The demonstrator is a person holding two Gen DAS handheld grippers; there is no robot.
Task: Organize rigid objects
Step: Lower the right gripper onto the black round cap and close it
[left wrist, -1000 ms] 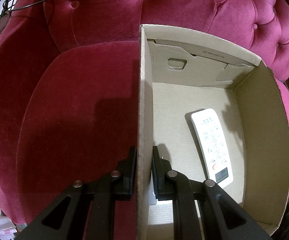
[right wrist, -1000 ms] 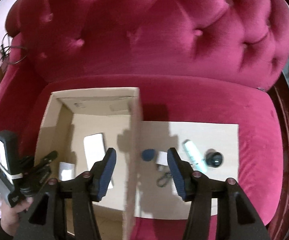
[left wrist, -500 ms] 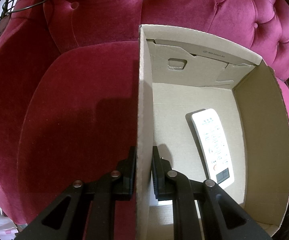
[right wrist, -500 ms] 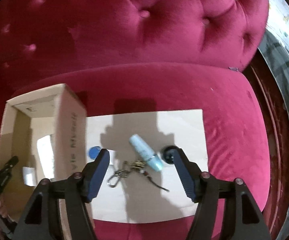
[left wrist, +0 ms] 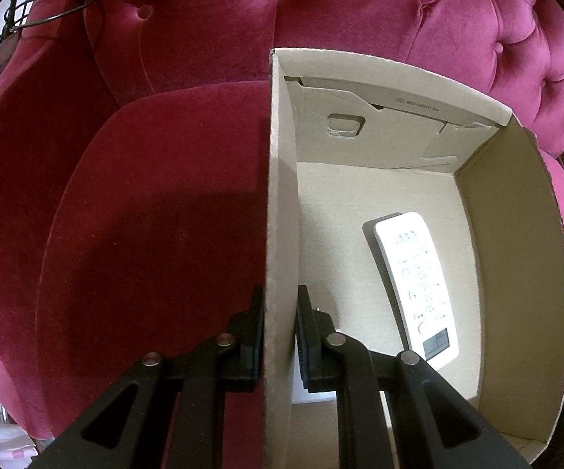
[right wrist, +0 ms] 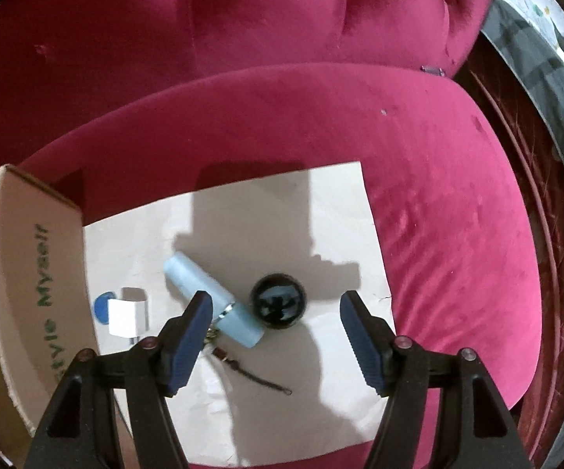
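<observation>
My left gripper point(left wrist: 278, 336) jaws clamp the box wall point(left wrist: 278, 234). Right gripper point(right wrist: 276, 336) jaws, just widened, empty over black ball point(right wrist: 278, 306): hard, slippery, prob. rolls; I'd grip across its middle.

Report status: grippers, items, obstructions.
Left gripper shut on cardboard box wall. Right gripper open over black ball. Remote boxed. Light-blue tube touching ball, crowding the grasp.

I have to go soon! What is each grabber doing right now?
Left gripper: closed on the cardboard box wall.
Right gripper: open, holding nothing, jaws just widened.
</observation>
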